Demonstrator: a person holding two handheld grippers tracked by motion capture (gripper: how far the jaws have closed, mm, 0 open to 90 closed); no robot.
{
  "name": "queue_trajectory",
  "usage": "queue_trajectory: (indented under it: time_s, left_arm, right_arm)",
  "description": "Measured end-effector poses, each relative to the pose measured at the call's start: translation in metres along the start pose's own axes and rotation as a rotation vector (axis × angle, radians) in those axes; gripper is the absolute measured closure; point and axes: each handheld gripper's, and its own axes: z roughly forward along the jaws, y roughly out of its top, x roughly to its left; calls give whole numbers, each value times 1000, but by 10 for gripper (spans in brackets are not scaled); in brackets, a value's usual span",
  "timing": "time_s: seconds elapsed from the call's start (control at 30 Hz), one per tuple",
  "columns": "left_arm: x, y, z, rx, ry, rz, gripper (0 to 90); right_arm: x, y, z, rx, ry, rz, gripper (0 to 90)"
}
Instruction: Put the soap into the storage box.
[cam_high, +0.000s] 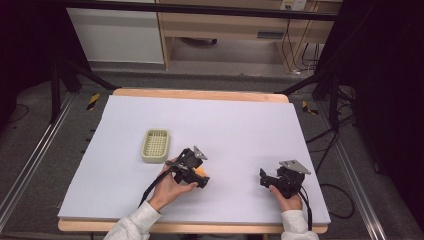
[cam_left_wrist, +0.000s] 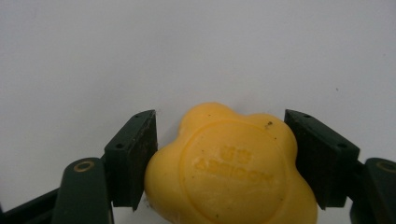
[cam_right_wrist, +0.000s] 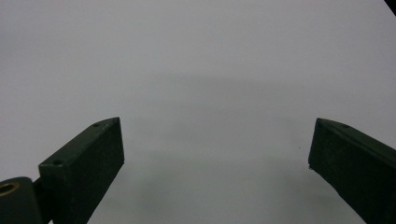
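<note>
High view: the left gripper sits low on the white mat, just right of the slotted soap dish; the right gripper rests well apart.

Left gripper view: jaws closed against both sides of the yellow soap — embossed face up, no clear long axis. Probable step: grasp made; next, lift toward the dish.

Right gripper view: jaws wide — holding nothing.

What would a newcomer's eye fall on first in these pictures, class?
First, the bright yellow flower-shaped soap, lying on the white table cover between the left gripper's black fingers. Next, the pale green slotted soap dish left of centre. The right gripper stands open over bare cover.
</note>
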Motion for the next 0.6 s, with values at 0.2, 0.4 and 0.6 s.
queue_trajectory:
  time_s: [0.2,0.4,0.6]
  left_arm:
    - [3,1,-8,-4,-4,-2,275]
    - [6,1,-15,-16,2,-6,276]
    - [13,2,-27,-42,13,-25,276]
  right_arm:
    - [0,0,0,0,0,0,40]
    - [0,0,0,0,1,0,39]
    - [0,0,0,0,1,0,39]
